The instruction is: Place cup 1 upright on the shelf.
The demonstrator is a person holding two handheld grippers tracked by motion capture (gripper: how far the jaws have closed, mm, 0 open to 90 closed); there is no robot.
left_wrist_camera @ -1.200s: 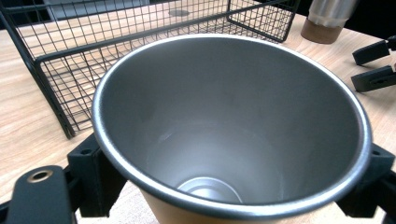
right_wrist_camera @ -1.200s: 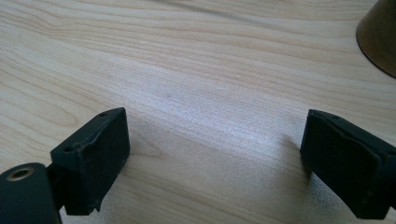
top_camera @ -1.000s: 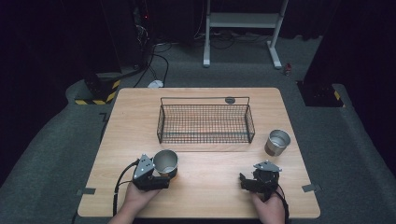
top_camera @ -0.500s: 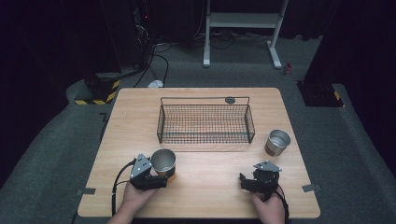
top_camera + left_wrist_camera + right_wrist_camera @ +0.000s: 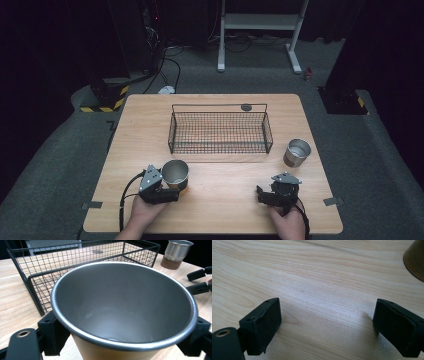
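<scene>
Left gripper [image 5: 170, 189] is clamped on the cup [image 5: 175, 173], 1 jaw on each side of its wall just under the rim, at the table's [image 5: 220, 210] near-left. The cup stands upright, mouth open to the left gripper view, inside bare. Right gripper [image 5: 265, 192] sits low over bare wood at near-right, jaws spread wide with nothing between them. Beyond the cup, the wire basket [image 5: 220, 131] stands mid-table. A 2nd cup [image 5: 297, 152] stands right of the basket.

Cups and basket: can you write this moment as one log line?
left hand-held gripper: shut on near cup | right hand-held gripper: open | basket: empty
</scene>
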